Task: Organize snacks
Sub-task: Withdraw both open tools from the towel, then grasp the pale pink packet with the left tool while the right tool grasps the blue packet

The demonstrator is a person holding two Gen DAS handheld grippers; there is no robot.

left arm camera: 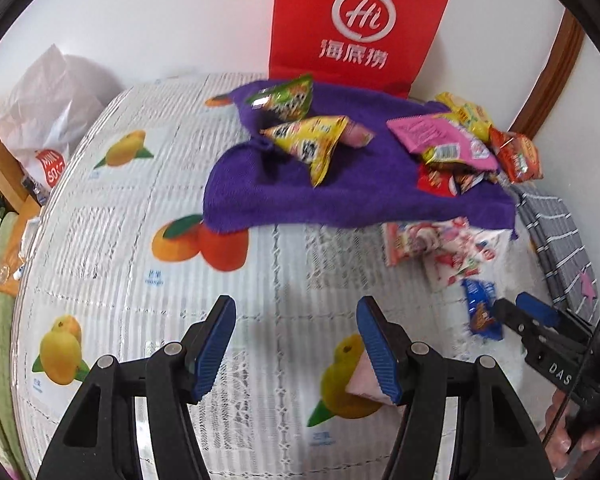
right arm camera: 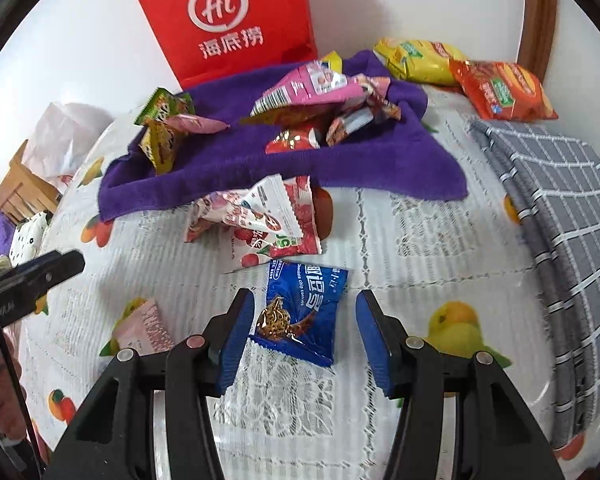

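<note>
In the right wrist view my right gripper (right arm camera: pixel 305 338) stands open over the fruit-print tablecloth. A blue cookie packet (right arm camera: pixel 300 312) lies flat between its jaws, near the left pad and well clear of the right one. My left gripper (left arm camera: pixel 296 344) is open too, with only cloth between its fingers. A pink packet (left arm camera: pixel 360 380) lies just outside its right finger. Further back, a purple towel (left arm camera: pixel 360 200) carries green and yellow triangular packets (left arm camera: pixel 312 140) and a pile of pink and red ones (left arm camera: pixel 444 144). Red-and-white strawberry packets (right arm camera: pixel 260 216) lie in front of the towel.
A red paper bag (left arm camera: pixel 360 20) leans on the wall behind the towel. Yellow and orange snack bags (right arm camera: pixel 500 88) sit at the back right beside a grey checked basket (right arm camera: pixel 560 208). A white plastic bag (left arm camera: pixel 48 116) and a wooden chair (right arm camera: pixel 20 192) stand at the left.
</note>
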